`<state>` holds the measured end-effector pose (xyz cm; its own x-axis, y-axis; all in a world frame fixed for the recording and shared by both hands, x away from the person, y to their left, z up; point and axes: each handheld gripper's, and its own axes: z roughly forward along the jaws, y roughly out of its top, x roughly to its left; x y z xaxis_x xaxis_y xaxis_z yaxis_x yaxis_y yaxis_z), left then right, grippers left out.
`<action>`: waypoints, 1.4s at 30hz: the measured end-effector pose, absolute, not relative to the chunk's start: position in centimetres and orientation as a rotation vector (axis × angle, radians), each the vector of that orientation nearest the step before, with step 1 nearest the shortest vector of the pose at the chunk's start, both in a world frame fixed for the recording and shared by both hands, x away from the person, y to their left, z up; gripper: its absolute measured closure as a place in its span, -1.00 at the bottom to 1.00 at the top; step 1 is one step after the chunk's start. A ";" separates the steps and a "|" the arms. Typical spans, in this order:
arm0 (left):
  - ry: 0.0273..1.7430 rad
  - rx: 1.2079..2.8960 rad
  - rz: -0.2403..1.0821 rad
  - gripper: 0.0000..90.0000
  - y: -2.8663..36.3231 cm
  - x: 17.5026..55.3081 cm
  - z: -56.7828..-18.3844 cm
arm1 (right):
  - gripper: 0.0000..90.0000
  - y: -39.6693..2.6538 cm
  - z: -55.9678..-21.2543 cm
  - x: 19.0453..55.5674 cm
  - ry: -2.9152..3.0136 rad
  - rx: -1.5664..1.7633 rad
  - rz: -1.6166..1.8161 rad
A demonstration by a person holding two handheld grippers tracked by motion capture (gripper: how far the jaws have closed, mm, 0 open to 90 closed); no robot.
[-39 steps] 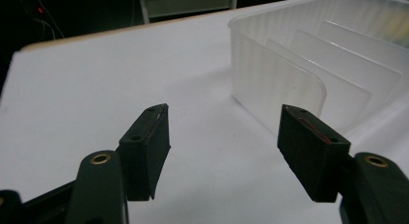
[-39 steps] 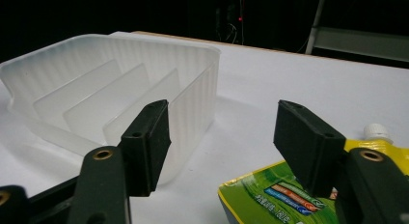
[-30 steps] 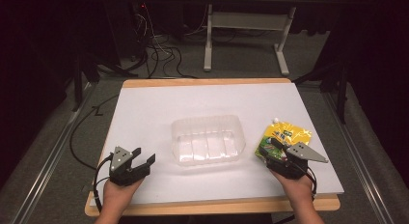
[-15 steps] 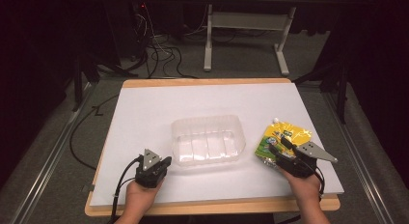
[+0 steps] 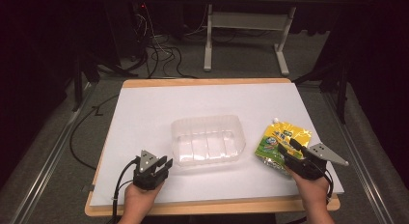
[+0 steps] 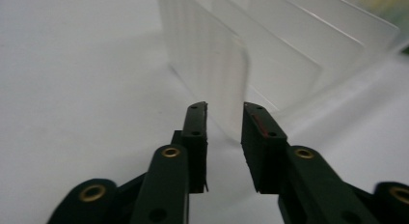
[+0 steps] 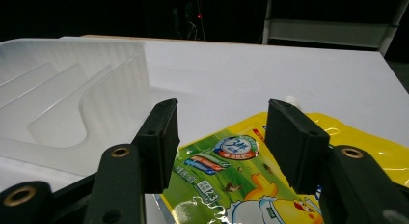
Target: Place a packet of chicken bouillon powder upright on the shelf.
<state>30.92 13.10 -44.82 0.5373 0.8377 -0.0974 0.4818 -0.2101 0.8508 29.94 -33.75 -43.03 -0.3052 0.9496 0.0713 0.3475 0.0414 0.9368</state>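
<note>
Right gripper view looks over the yellow pouch [image 7: 241, 171], lying flat beneath and between the parted fingers [image 7: 159, 137] of the right gripper [image 5: 292, 147], its long axis running away, spout farthest. Left gripper [image 5: 163, 164] is held low and level, its fingers [image 6: 195, 137] just opened, apart at the clear tray's [image 5: 208, 140] near corner on the bench [image 5: 144, 103].

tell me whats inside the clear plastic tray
Nothing lies in the clear plastic tray: only its moulded ridges and the white table sheet seen through the floor. The yellow spouted pouch lies outside, to its right.
</note>
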 end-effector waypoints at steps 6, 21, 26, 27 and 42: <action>1.067 1.818 0.527 0.44 11.6 32.6 -44.6 | 0.04 -34.7 -43.2 29.8 1.699 1.348 1.231; 1.044 1.755 0.471 0.27 12.8 32.6 -43.6 | -0.19 -39.7 -44.5 31.9 1.617 1.579 1.155; 1.051 1.714 0.544 -0.04 16.8 31.7 -42.6 | -0.36 -42.0 -45.3 34.4 1.609 1.705 1.124; 1.051 1.714 0.544 -0.09 16.8 31.7 -42.6 | -0.36 -42.0 -45.3 34.4 1.609 1.705 1.124; 1.177 1.738 0.589 -0.14 20.8 31.5 -44.3 | -0.31 -45.7 -47.6 39.2 1.587 1.974 1.172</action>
